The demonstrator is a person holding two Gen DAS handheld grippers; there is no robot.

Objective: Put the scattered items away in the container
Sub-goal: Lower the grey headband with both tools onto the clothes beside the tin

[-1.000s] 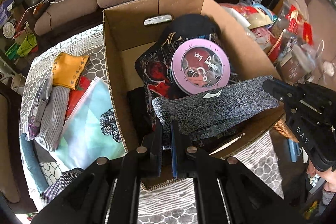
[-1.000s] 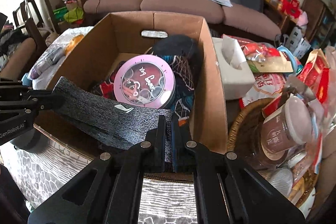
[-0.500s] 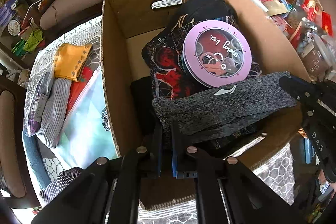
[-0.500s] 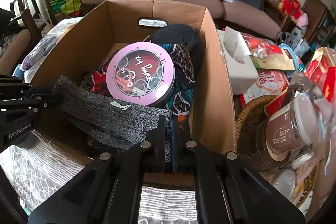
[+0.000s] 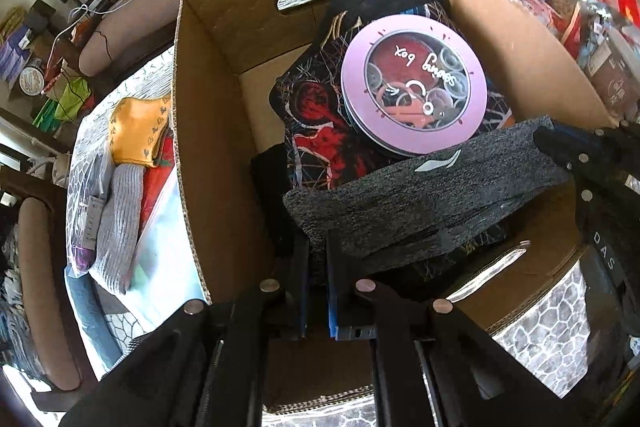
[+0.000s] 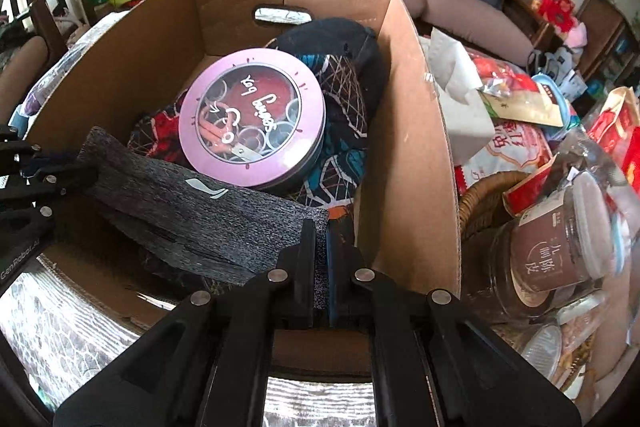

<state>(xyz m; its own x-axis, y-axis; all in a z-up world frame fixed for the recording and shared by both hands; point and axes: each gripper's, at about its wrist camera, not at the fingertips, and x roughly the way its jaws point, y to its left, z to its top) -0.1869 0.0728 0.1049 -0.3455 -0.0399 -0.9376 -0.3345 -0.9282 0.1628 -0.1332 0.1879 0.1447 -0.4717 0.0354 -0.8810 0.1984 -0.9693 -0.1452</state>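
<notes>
Between the two tools: a grey heathered knit garment (image 5: 420,203) hangs stretched, low inside the open brown cardboard box (image 6: 412,115).
Left gripper (image 5: 317,247): jaws nearly closed, pinching one end of the garment.
Right gripper (image 6: 320,247): jaws nearly closed, pinching the other end.
Ahead of both tools: a round pink tin with a clear lid (image 6: 252,123) lies on dark patterned cloth (image 5: 316,131).
Done: several items are boxed.
Left: a yellow pouch (image 5: 138,131) and grey ribbed knit (image 5: 120,219) lie outside, left of the left tool.
Change: the garment has sunk deeper into the box than a second ago.
</notes>
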